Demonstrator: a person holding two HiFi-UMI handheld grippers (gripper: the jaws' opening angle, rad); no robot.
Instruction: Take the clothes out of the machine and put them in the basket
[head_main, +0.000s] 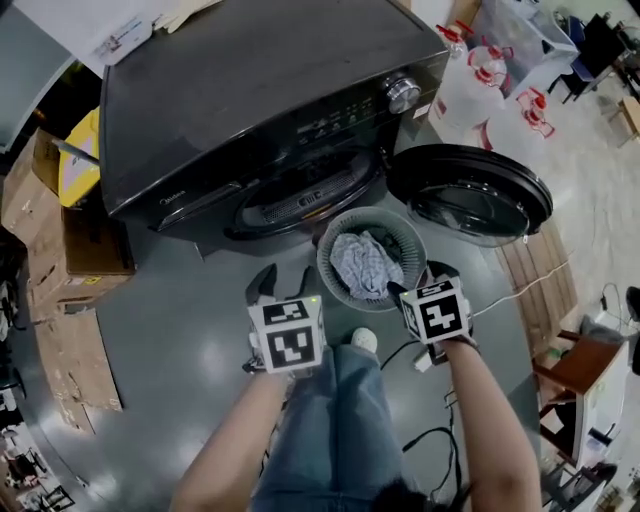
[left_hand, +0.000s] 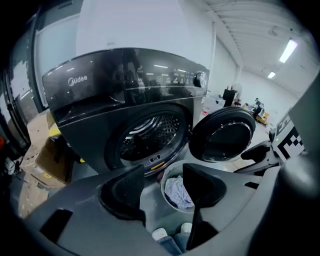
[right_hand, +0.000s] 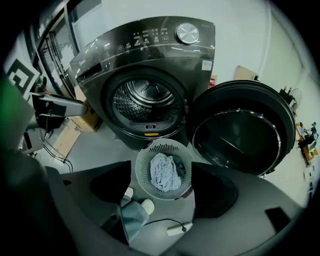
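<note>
Grey workshop floor before the open washing machine (head_main: 270, 110): clothes (head_main: 362, 262) lie in the basket (head_main: 322, 262) beneath its door (head_main: 470, 195), left gripper (head_main: 283, 287) and right gripper (head_main: 418, 280) both with jaws apart and empty, so the drop-off seems complete; next, check the drum (right_hand: 145, 102), which looks bare.

Floor (head_main: 170, 330) carries washer (head_main: 250, 90), basket (head_main: 327, 250) and cardboard boxes (head_main: 60, 250).

Basket (head_main: 338, 238) near rim hidden behind right hand-held gripper (head_main: 418, 282); panel (head_main: 330, 128) print unreadable.
</note>
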